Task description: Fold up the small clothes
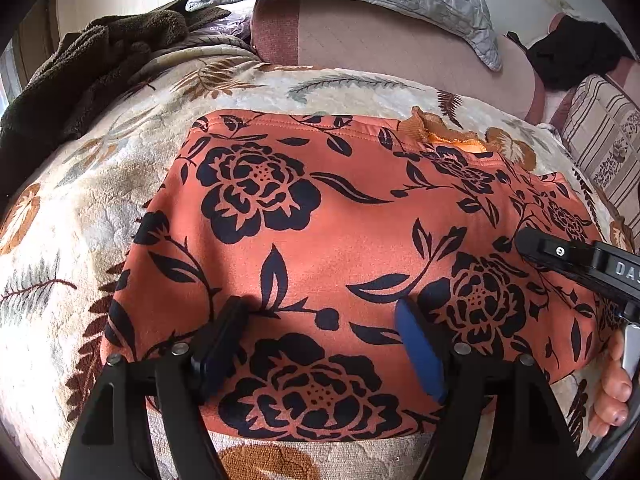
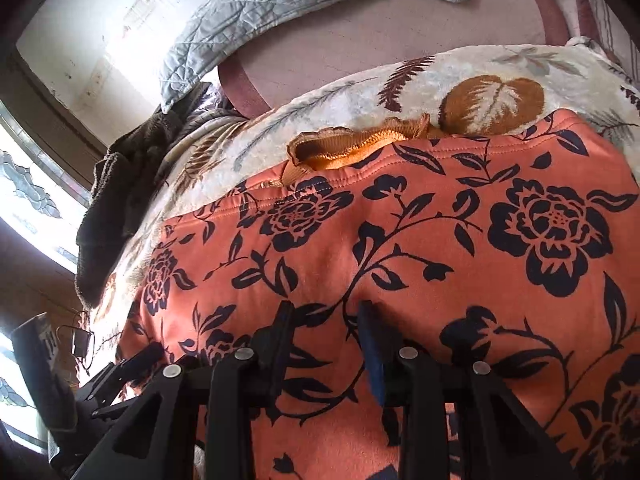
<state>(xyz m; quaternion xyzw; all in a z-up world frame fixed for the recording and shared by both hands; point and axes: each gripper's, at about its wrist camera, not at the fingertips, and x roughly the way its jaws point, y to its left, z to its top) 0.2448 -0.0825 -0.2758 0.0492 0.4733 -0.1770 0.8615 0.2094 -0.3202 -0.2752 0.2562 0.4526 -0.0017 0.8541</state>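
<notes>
Currently: one orange knit garment with black floral print, lying folded flat on a cream leaf-patterned plush blanket, its ruffled collar peeking out at the far edge. Left gripper spread wide over the cloth, holding nothing. Right gripper narrow, nothing visibly pinched, likely pressing the fold flat.

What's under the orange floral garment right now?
The orange floral garment lies on a cream leaf-print blanket. An orange ribbed frill pokes out at its far edge. Anything else beneath is covered.
</notes>
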